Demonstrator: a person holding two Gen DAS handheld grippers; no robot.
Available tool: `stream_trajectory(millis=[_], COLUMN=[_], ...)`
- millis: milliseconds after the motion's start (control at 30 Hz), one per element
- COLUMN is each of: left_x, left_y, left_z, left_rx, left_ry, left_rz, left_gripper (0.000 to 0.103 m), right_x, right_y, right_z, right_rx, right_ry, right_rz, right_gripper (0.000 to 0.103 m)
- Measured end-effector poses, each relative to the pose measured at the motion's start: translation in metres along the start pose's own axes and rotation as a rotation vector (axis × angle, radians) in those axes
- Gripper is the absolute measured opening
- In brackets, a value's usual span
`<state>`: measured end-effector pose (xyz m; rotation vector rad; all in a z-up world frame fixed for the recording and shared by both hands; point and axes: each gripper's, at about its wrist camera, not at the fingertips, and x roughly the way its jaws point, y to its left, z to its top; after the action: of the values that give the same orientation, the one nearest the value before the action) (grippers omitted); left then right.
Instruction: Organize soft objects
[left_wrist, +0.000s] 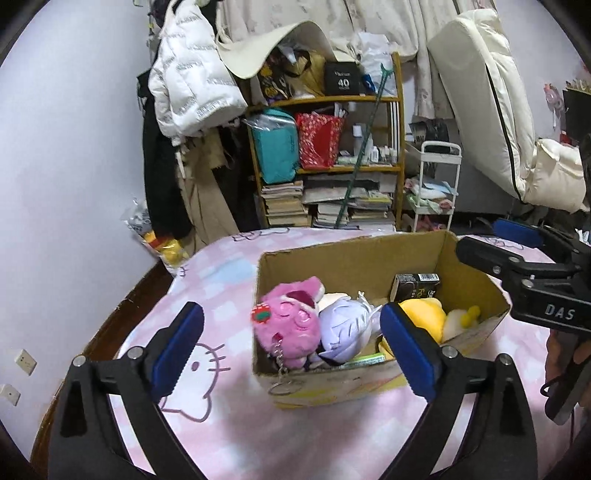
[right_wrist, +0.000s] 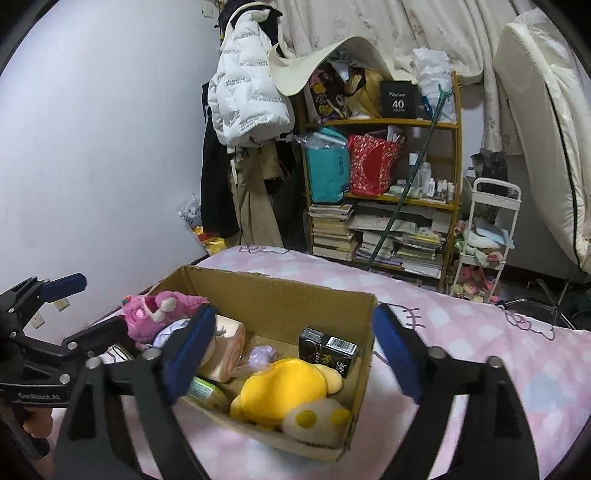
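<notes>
An open cardboard box (left_wrist: 351, 254) (right_wrist: 280, 295) sits on a pink Hello Kitty bedsheet (left_wrist: 221, 424). Inside are a pink plush (left_wrist: 288, 321) (right_wrist: 159, 314), a lilac plush (left_wrist: 347, 328), a yellow plush (left_wrist: 424, 317) (right_wrist: 284, 384), a cream plush with yellow spots (right_wrist: 321, 421), a peach roll-shaped plush (right_wrist: 225, 350) and a small black carton (left_wrist: 415, 286) (right_wrist: 327, 350). My left gripper (left_wrist: 291, 350) is open and empty before the box's near wall. My right gripper (right_wrist: 295, 350) is open and empty, straddling the box above its contents.
A wooden shelf (left_wrist: 325, 158) (right_wrist: 384, 192) packed with bags and books stands behind the bed. Coats hang to its left (left_wrist: 192, 92). A white trolley (right_wrist: 484, 240) and a leaning mattress (left_wrist: 491, 92) stand at right. The wall is at left.
</notes>
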<state>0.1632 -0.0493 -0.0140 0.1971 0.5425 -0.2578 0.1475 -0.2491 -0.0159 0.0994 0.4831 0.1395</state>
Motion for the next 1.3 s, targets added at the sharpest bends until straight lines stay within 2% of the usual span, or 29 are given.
stream_trajectory(millis=[67,133,467,800,867,1033,1167,1300], left_x=[-0.011,-0.025,-0.095,-0.162,-0.171,-0.186,-0.183,-0.174], left_y=[0.003,0.006,0.022,0.033,0.033,0.028,0.023,0.017], left_z=[0.000,-0.001,-0.005,-0.024,-0.027,-0.033,-0.038,-0.042], left_rx=[-0.010,-0.020,-0.079,-0.139,-0.138,-0.130,-0.108,-0.070], left_ry=[-0.017,-0.036,-0.091,-0.219,-0.234,-0.285,-0.279,-0.247], left_rz=[0.011,0.023,0.058,0.101,0.083,0.111,0.100,0.063], left_gripper=[0.101,0.101,0.102,0.102,0.102,0.102,0.102,0.102], right_x=[-0.010,-0.021,-0.085,-0.147,-0.160,-0.176,-0.179,-0.178], right_y=[0.002,0.004,0.019,0.023,0.022,0.024,0.022,0.022], right_z=[0.002,0.005,0.013,0.002,0.000,-0.005,-0.015,-0.020], right_rx=[0.001,0.001,-0.015,-0.042,-0.035,-0.035,-0.024,-0.032], right_ry=[-0.008,-0.018,-0.087,-0.130,-0.145,-0.197,-0.246,-0.247], right_rz=[0.000,-0.013,-0.045,-0.093,-0.096,-0.117,-0.118,-0.119], right_gripper=[0.095,0.103,0.103,0.103,0.103,0.103,0.103,0.103])
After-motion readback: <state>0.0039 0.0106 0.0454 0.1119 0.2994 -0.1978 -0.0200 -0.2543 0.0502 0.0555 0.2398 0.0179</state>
